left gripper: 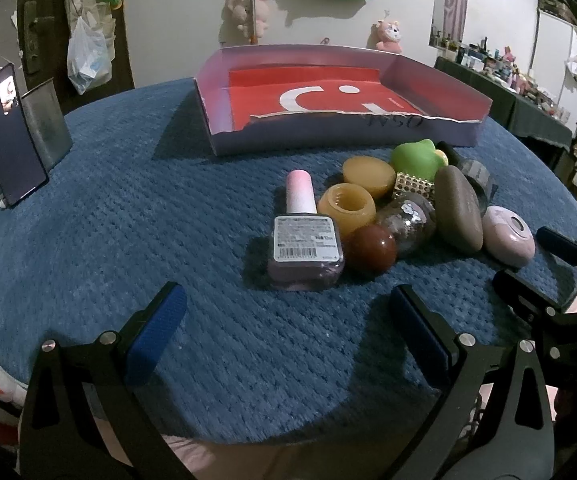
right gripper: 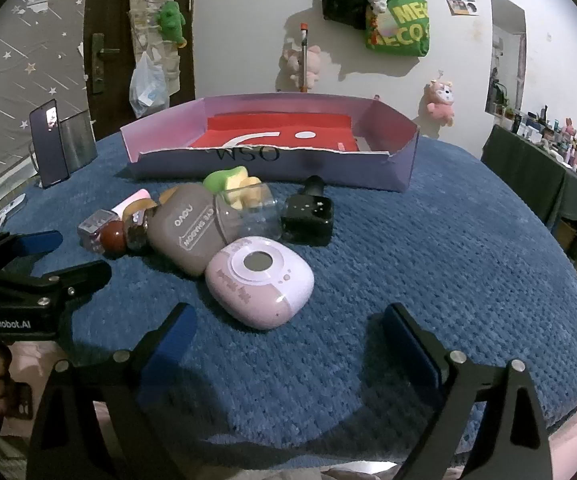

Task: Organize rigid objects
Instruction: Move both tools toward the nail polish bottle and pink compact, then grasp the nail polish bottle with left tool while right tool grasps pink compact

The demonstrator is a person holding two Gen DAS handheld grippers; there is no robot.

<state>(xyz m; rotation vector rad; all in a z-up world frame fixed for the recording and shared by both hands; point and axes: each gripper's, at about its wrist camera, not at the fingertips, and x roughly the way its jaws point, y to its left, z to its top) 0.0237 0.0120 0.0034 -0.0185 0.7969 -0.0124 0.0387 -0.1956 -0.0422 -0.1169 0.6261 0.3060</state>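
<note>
While both grippers hang over the near edge of the blue quilted cloth (left gripper: 128, 208), nothing sits between their pads. Far left, a phone (left gripper: 6, 136) leans upright. The left gripper (left gripper: 288, 332) is spread wide and empty, the nail-polish bottle (left gripper: 306, 240) lying just beyond it. Right of the bottle the cluster packs tight (most pieces touching): an amber ring (left gripper: 346, 210), a dark red ball (left gripper: 370, 248), a glittery jar (left gripper: 410, 220), a grey-brown eyeshadow case (right gripper: 186, 232) and a green toy (left gripper: 414, 160) behind. Nearest the right gripper (right gripper: 288, 340), also released and empty, lies a pink compact (right gripper: 260, 280), with a black bottle (right gripper: 308, 220) farther right. Beyond the cluster stands the shallow cardboard tray (right gripper: 392, 160) with its red lining.
</note>
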